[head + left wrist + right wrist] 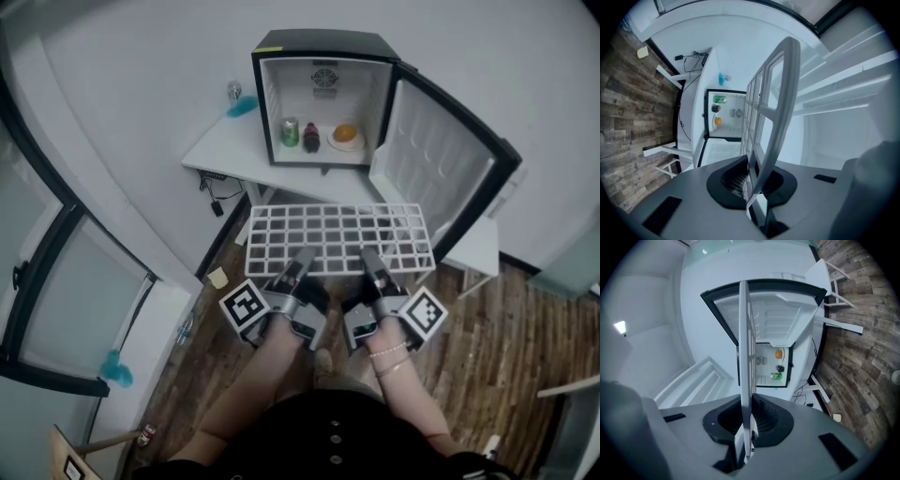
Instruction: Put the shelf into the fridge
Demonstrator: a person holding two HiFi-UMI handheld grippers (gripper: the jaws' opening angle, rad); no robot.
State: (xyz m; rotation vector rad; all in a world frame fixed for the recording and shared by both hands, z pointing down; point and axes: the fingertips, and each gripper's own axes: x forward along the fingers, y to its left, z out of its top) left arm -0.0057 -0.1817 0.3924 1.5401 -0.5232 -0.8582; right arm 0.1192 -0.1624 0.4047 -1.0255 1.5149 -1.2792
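Observation:
A white wire-grid shelf hangs level in the air in front of the open mini fridge. My left gripper is shut on the shelf's near edge at left, and my right gripper is shut on the same edge at right. In the left gripper view the shelf runs edge-on between the jaws. The right gripper view shows the shelf edge-on too, clamped in the black pads. Inside the fridge sit a green can, a dark bottle and an orange item on a plate.
The fridge door swings open to the right, close to the shelf's far right corner. The fridge stands on a white table with a can and a blue item beside it. Wood floor lies below; cables hang under the table.

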